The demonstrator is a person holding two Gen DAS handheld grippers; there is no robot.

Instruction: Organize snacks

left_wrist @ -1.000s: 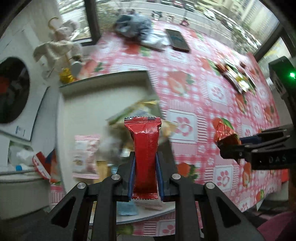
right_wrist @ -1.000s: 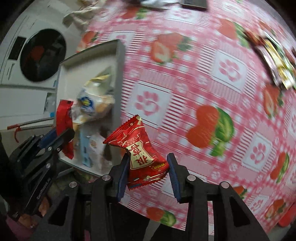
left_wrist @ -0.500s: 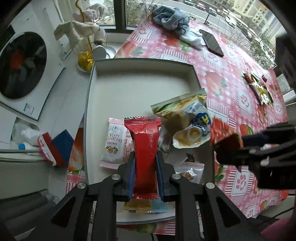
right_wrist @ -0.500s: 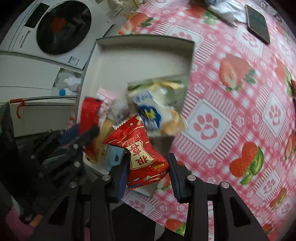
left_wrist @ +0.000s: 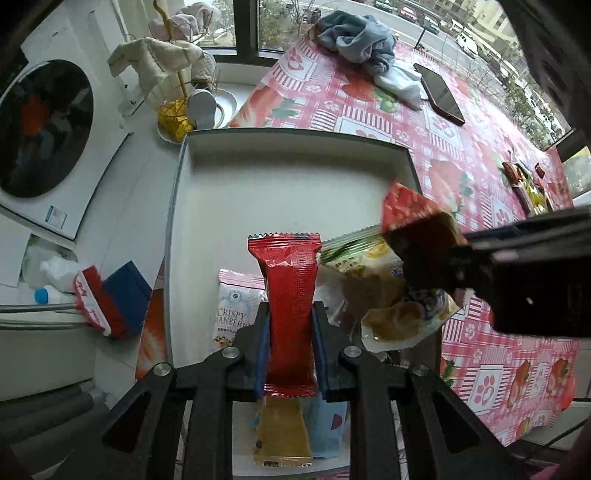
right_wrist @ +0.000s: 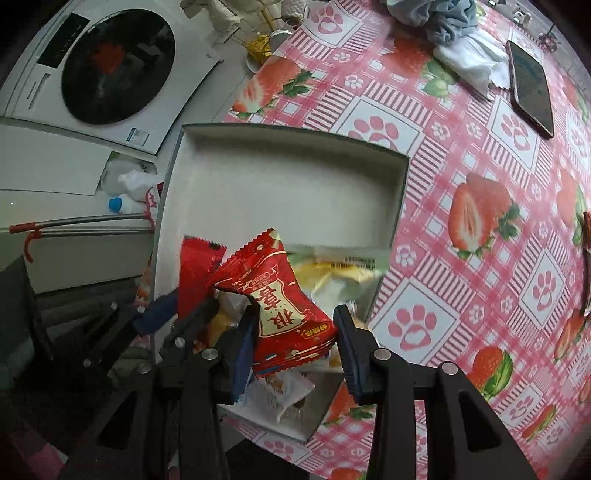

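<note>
The left hand-held gripper (left_wrist: 290,350), at the lower centre of its own view, is pinching a long red snack bar (left_wrist: 288,295) that is standing upright between its blue pads; its jaws have just been easing apart, and the bar is staying between them. The right hand-held gripper (right_wrist: 293,347) is sitting at the lower centre of its view with a red pouch (right_wrist: 280,302) between its jaws, which have just been spreading. The left pad is touching the pouch, while a gap is showing at the right pad.

Both are hovering over a white tray (left_wrist: 295,192) on the worktop (right_wrist: 461,155), which is wearing a pink strawberry cloth. The left view is showing what the right view mostly hides: a cranberry packet (left_wrist: 232,317), a yellow wrapper (left_wrist: 282,432) and a blue packet (left_wrist: 327,428) lying at the tray's near end. A yellow-green bag (left_wrist: 376,288) is lying toward the tray's right wall. Each view is catching the other gripper at its edge.

A phone (right_wrist: 532,86) and a grey cloth (left_wrist: 354,33) are lying at the upper right in both views; a washing machine (right_wrist: 110,62) is filling the upper left.
</note>
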